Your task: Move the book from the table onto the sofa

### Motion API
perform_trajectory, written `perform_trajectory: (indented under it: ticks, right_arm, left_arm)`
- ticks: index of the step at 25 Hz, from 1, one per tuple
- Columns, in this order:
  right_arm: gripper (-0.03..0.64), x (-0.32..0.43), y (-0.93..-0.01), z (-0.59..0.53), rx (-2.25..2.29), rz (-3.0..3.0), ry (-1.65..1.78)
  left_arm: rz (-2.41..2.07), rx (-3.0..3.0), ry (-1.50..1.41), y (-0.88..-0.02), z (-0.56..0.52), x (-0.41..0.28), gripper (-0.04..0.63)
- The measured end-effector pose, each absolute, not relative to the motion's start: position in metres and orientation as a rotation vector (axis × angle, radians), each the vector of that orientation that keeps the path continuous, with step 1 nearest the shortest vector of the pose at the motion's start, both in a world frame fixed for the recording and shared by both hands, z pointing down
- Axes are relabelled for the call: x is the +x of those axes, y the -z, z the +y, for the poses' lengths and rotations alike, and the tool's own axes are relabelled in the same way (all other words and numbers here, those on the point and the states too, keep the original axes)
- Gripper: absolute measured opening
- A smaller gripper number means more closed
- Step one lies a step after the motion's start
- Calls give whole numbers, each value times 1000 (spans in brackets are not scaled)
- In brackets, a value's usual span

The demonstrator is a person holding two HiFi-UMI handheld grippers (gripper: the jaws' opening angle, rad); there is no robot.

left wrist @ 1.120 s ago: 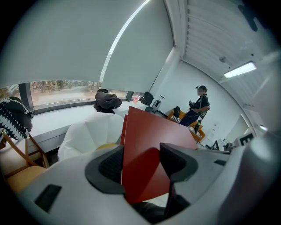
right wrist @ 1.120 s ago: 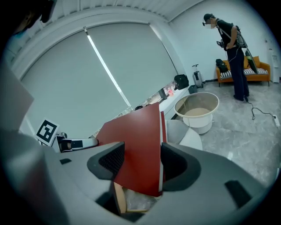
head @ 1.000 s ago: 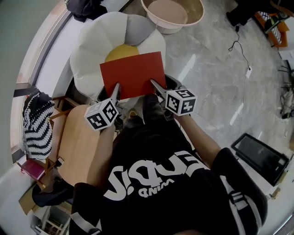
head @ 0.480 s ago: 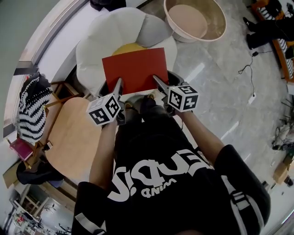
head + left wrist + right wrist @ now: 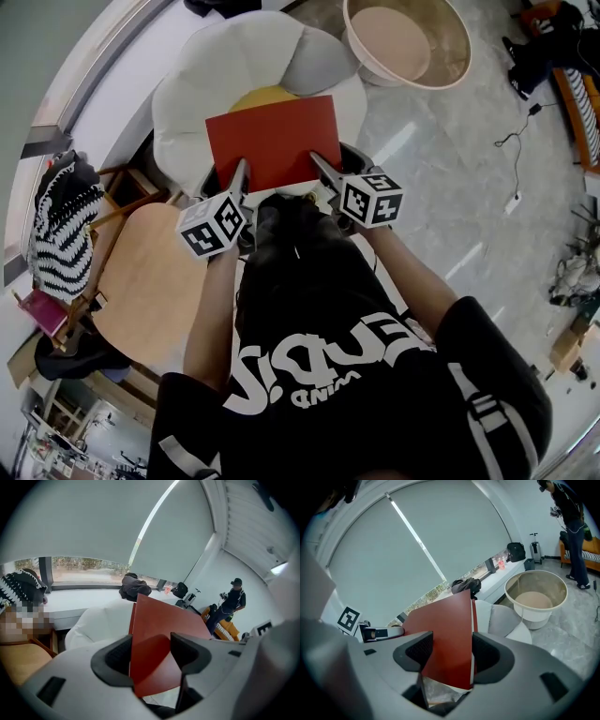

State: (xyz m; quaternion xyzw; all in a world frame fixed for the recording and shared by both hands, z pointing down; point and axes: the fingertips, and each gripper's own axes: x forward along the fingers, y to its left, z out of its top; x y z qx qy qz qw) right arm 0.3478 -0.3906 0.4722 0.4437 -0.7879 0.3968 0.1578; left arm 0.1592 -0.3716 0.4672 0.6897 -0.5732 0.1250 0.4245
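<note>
The book (image 5: 272,141) is held level, red cover up, over the white flower-shaped sofa (image 5: 202,75). Contact with the sofa cannot be confirmed. In the head view the book's long axis runs from 9 o'clock to 3 o'clock.

The left hand-held gripper (image 5: 240,171) pinches the book's near long edge at the 7 o'clock corner. The right hand-held gripper (image 5: 315,161) pinches the same edge at the 5 o'clock corner.

The round wooden worktop (image 5: 141,281) lies at 8 o'clock from the book. A basin (image 5: 405,42) lies at 1 o'clock.
</note>
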Motion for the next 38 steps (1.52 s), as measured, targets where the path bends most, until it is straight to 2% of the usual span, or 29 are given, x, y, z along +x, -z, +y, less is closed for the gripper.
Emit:
perform_trajectory:
  ticks: [12,27,38]
  right_arm:
    - [261,316,-565,-446,1283,-2208,-1168]
    - [261,295,-779,-483,1260,-2143,-1179]
    - [261,296,-903,-501,1231,-2120,-1188]
  left_arm:
    - [-1401,1714,-339,-561,-432,126,244]
    - [-1361,1665,-355,-779,-468,106,244]
    - [-1363,1639,-337,-906,-481,107,244]
